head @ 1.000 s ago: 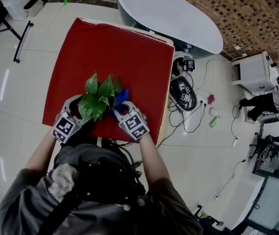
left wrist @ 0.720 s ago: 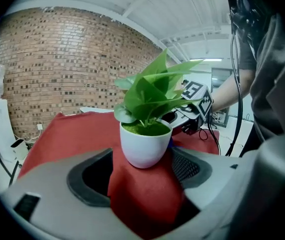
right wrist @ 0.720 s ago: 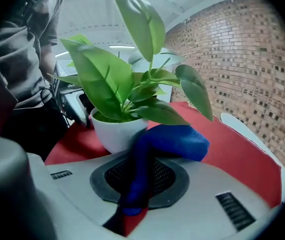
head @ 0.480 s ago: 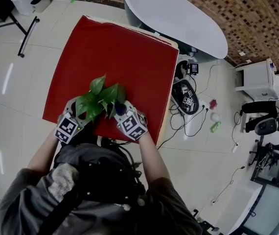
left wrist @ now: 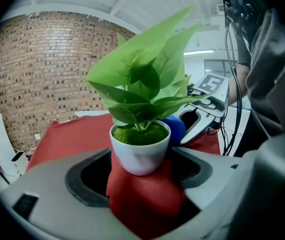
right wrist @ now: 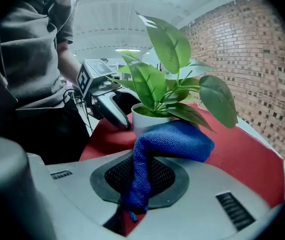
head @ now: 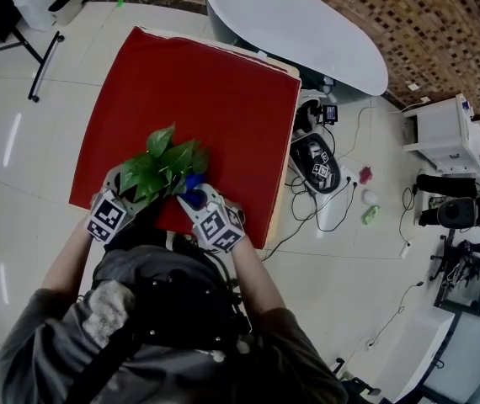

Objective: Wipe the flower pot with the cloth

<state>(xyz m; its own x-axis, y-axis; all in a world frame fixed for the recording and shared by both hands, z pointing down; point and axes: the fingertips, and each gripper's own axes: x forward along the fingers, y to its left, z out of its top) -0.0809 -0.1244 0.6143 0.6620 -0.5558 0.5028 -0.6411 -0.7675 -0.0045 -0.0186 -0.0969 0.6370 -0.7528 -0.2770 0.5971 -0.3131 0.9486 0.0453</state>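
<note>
Low on the red bench [head: 198, 91], the left tool [left wrist: 142, 160] clasped the white flower pot [left wrist: 140, 154]; the right tool [right wrist: 145, 176] pinched the blue cloth [right wrist: 175, 141] (bunched against the pot's side).

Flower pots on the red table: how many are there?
1: the white flower pot, at the red table's near edge, between the jaws of the left gripper; no others show.

My head camera looks steeply down from high above the red table [head: 198, 99]. The camera on my left gripper [head: 135, 185] sits close to the flower pot [left wrist: 140, 156], facing it level; the right gripper [head: 191, 200] camera faces it from the opposite side. All three share the pot and the blue cloth [right wrist: 177, 141].
</note>
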